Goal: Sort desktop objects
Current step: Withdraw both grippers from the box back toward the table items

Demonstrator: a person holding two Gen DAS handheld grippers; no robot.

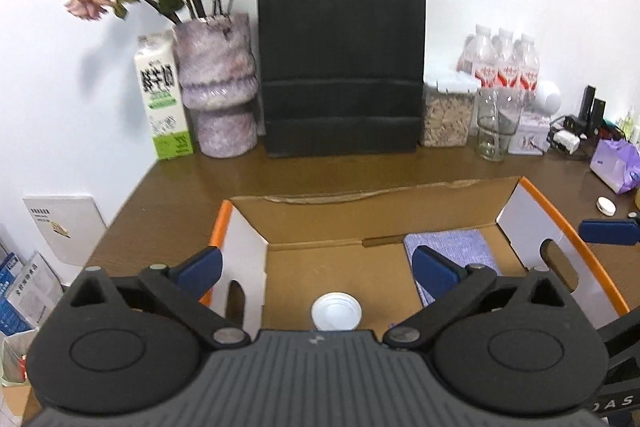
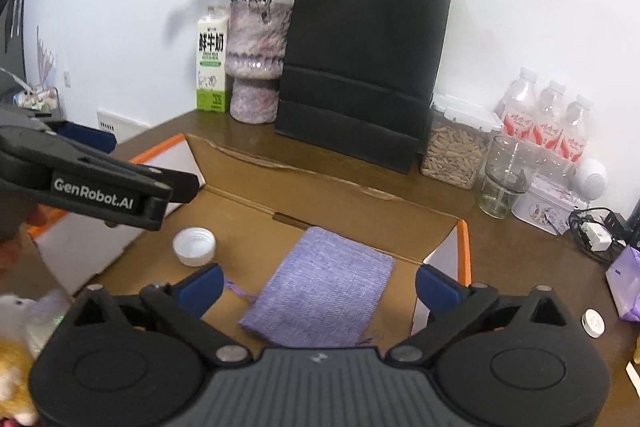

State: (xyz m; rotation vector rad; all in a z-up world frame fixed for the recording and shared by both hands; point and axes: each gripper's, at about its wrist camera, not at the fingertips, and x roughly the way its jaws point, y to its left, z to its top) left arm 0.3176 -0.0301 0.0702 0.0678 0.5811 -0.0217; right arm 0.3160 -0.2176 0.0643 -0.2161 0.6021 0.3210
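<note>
Brown desk point(image 1: 180, 195), cardboard box point(image 1: 360, 205): white cap point(image 1: 336, 311) and purple pouch point(image 2: 320, 295) loose between wide-spread jaws

L gripper point(image 1: 316, 269) jaws spread wide, nothing between pads, tilted down over left half of cardboard box point(image 1: 400, 199). R gripper point(image 2: 318, 285) likewise wide open, empty, angled down over box's right half.

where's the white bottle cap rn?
The white bottle cap lies open side up on the cardboard box floor, left of the purple pouch in the right wrist view; in the left wrist view it sits bottom centre.
</note>
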